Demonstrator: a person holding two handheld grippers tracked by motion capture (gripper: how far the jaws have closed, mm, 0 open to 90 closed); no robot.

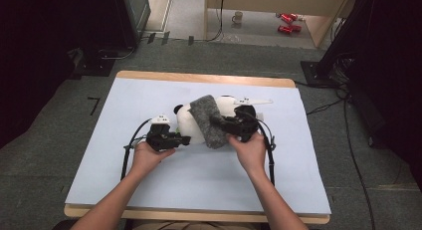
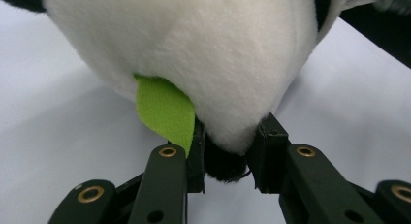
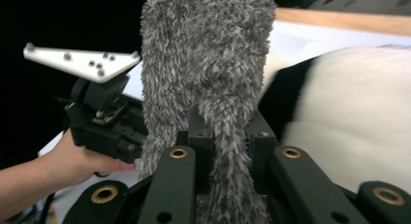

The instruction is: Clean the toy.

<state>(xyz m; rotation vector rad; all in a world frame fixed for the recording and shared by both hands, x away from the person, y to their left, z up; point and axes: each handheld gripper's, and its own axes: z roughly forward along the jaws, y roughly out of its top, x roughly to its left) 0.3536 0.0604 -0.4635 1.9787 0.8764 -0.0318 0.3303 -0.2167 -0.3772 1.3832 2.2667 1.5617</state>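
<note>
We are working with 2 grippers on a panda plush toy lying near the middle of the pale blue surface. Our left gripper is pressing in from the toy's left end, and in the left gripper view its fingers are pinching a small black tip of the toy, just beside a green felt leaf. Our right gripper is reaching in from the toy's right side, its fingers clenched on a fuzzy grey scarf. The scarf is draping across the white body, and in the right gripper view it is rising upright from between the fingers.
</note>
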